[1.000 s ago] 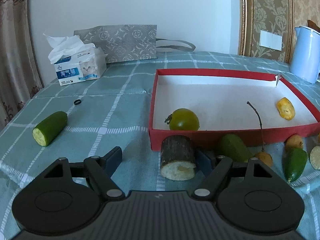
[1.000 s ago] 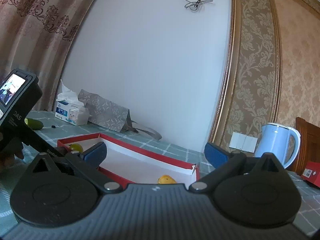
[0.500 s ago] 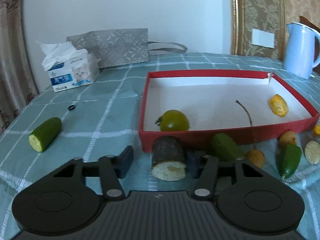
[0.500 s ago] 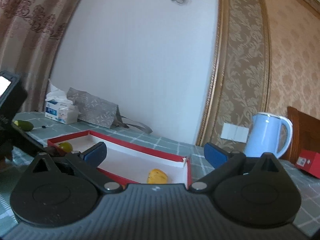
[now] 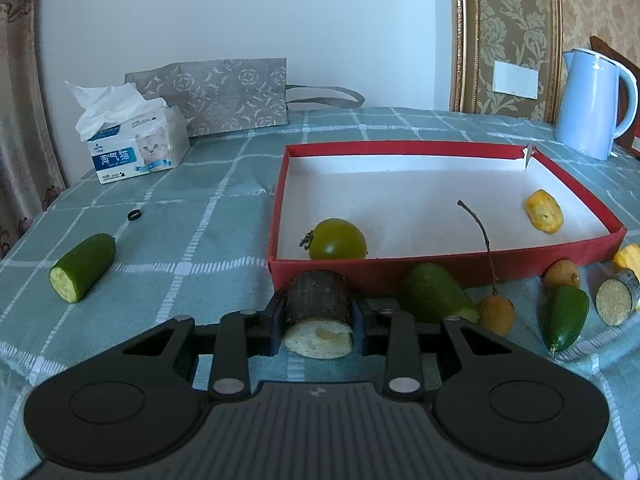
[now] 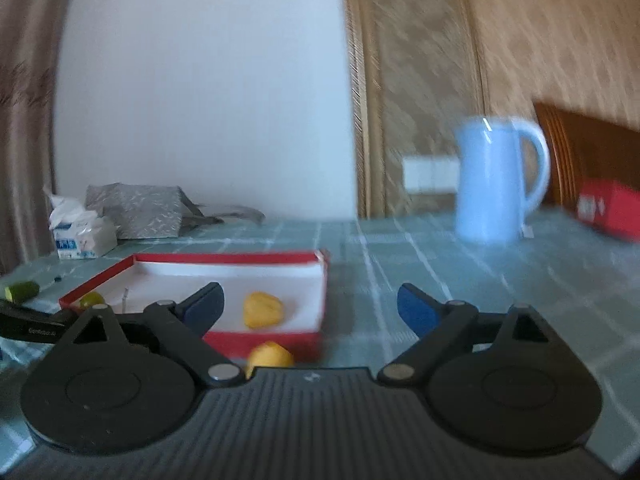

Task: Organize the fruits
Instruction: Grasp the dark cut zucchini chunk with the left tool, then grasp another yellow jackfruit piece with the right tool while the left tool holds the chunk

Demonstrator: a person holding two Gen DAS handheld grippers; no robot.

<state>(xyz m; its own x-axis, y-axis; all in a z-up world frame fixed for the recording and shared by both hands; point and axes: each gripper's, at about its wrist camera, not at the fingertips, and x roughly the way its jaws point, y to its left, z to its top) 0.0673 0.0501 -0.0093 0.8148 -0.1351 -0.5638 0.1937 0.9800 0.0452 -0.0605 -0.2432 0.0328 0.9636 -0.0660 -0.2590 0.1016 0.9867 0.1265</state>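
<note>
Pale wall and patterned wallpaper stand behind a table under a green checked cloth (image 5: 208, 216). On it, largest first, lies a shallow red box (image 5: 440, 264) with a white floor, open on top. Behind it to the right stands a light blue kettle (image 5: 592, 104), and at the far left a grey patterned bag (image 5: 224, 92) lies against the wall with a tissue pack (image 5: 136, 148) just in front of it.

Inside the box sit a green tomato (image 5: 338, 240) near the front left corner and a yellow fruit piece (image 5: 544, 212) toward the right. Outside, along the front wall of the box, lie a green cucumber piece (image 5: 436, 292), a small brown fruit on a long stem (image 5: 496, 312), another green piece (image 5: 566, 316), a round brown fruit (image 5: 562, 274) and a cut chunk with a pale face (image 5: 616, 296). Well apart on the left lies a cucumber half (image 5: 82, 266), with a small black ring (image 5: 135, 214) beyond it.

The left gripper (image 5: 318, 320) has just been closing, and its blue pads now press both sides of a dark-skinned chunk (image 5: 318, 308) resting on the cloth just before the box. The right gripper (image 6: 310, 308), in a blurred view, has its jaws spread wide with nothing held, though they have just narrowed slightly.
</note>
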